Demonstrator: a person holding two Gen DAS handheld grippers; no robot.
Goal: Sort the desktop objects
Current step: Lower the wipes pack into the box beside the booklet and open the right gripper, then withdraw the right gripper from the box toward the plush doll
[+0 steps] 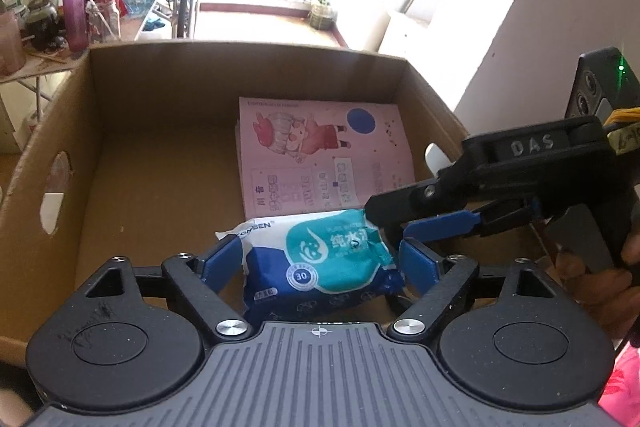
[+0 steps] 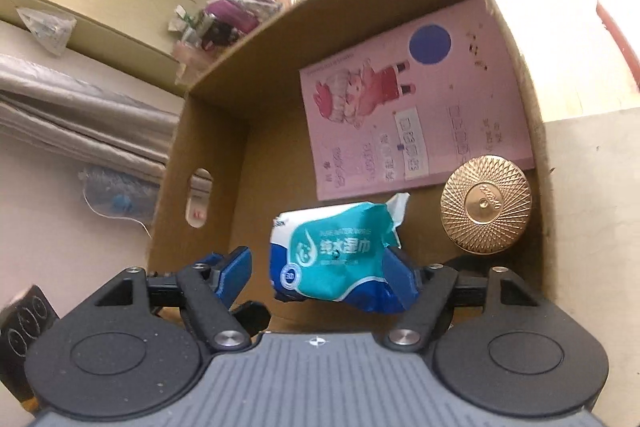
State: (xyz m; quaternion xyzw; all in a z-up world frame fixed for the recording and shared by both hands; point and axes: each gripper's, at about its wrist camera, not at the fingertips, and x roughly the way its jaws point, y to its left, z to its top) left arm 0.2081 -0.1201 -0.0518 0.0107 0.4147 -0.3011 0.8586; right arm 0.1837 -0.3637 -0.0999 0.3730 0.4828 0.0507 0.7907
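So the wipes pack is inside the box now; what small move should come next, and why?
Probably draw both tongs up and back, out of the cardboard box. The wipes pack is already inside it, near the pink booklet, and the left tongs and right tongs stand open, not clamping it.

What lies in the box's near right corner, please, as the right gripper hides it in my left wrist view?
Observer: A round gold lid lies there, by the corner of the pink booklet.
Operator: Thank you. Does the right gripper grip the wipes pack?
Observer: No. The right gripper is open, and one pad stands clear of the pack.
Operator: Is there anything outside the box on the holed side?
Observer: A folded grey quilt lies beyond that wall of the box.
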